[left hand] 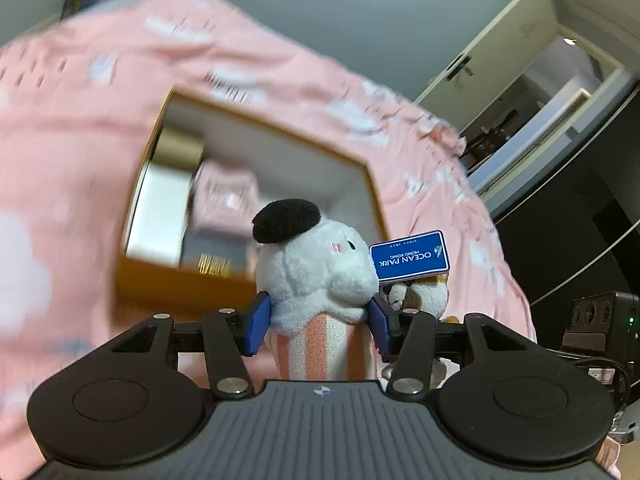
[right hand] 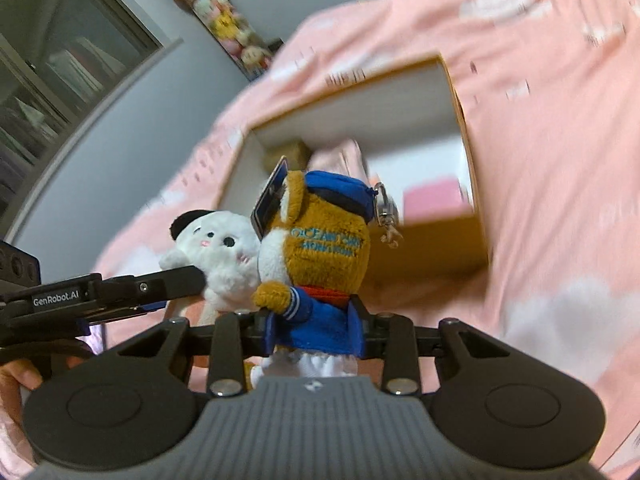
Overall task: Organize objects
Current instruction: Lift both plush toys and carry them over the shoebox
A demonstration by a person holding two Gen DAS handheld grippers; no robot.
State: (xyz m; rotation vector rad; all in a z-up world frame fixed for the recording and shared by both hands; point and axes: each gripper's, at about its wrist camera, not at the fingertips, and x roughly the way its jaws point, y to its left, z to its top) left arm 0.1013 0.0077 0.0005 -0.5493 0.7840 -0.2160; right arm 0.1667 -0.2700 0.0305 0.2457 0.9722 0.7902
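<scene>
Bed (left hand: 60, 160) pink; box (left hand: 248, 136) open on it, just beyond both toys; left hand-held gripper (left hand: 320, 320) pinches white plush (left hand: 316, 264), right hand-held gripper (right hand: 316, 328) pinches brown plush (right hand: 320, 240); both upright, side by side, touching; right sits nearer the box opening.

Brown plush (right hand: 320, 248) in right tongs (right hand: 316, 332)

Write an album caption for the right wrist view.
Right gripper holds a brown plush in blue sailor clothes above an open cardboard box.
</scene>
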